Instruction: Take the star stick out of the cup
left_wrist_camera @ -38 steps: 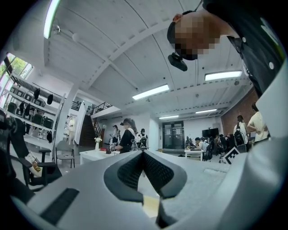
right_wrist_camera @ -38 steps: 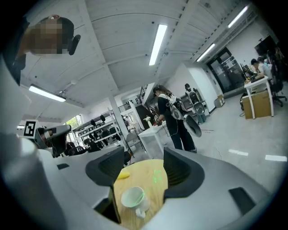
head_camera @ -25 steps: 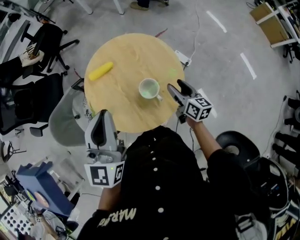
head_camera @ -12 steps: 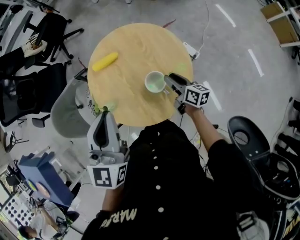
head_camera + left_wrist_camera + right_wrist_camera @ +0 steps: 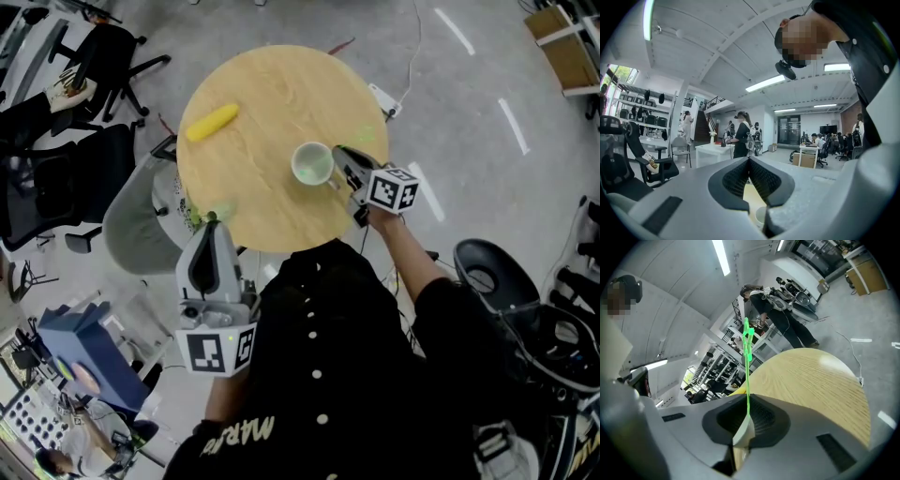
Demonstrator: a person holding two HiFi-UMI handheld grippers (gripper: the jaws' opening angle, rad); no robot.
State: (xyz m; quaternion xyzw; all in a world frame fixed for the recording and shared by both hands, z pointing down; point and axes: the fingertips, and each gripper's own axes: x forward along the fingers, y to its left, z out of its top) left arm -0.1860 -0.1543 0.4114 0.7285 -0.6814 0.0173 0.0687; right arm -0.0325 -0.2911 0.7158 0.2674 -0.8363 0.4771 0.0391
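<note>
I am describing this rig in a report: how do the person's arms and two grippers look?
Both the left gripper and the right gripper are light grey shells that taper to tongs lined with black ribbed pads. Each carries a white cube with black square markers. No cables on them show. The person wears a black shirt with white buttons.
</note>
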